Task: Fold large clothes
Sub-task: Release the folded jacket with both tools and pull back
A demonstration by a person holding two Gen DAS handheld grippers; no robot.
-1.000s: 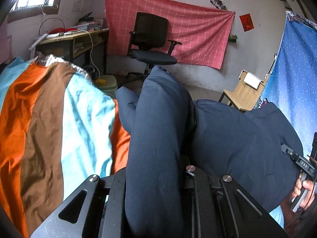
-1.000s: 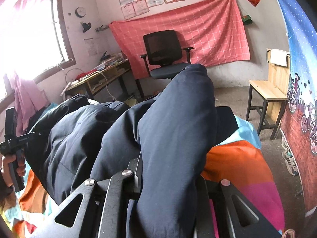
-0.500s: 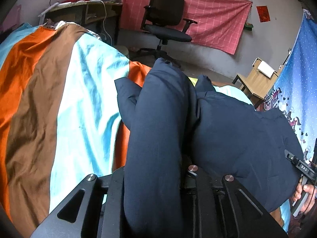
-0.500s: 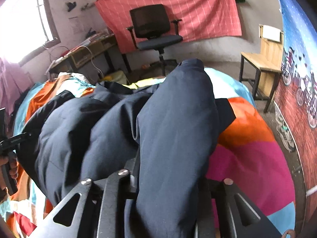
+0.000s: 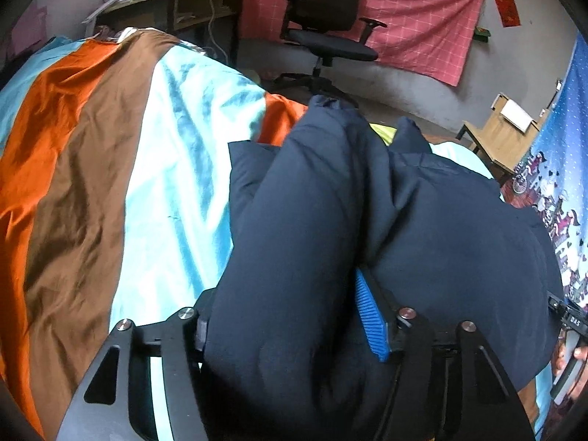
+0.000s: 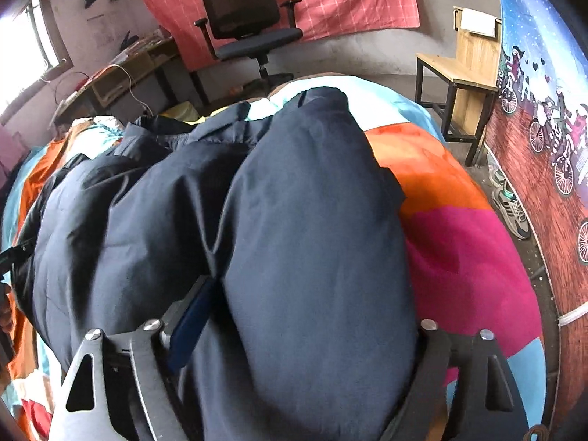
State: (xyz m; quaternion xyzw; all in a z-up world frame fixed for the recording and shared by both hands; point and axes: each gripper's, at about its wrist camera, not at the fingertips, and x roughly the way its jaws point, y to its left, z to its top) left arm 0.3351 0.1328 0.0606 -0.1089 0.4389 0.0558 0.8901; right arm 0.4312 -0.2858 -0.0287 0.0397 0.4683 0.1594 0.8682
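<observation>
Lying on striped bedsheet, navy jacket; left gripper, right gripper parted, 2 bulky folds between jaws.

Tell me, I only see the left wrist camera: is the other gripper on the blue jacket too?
Observer: Yes. A thick fold of the navy jacket sits between the right gripper's spread fingers.
Operator: What colour is the bed over there?
Observer: The striped bedcover has a bright pink stripe beside the jacket.
Operator: Anything on the floor?
Observer: A sneaker lies by the bicycle-print wall hanging.
</observation>
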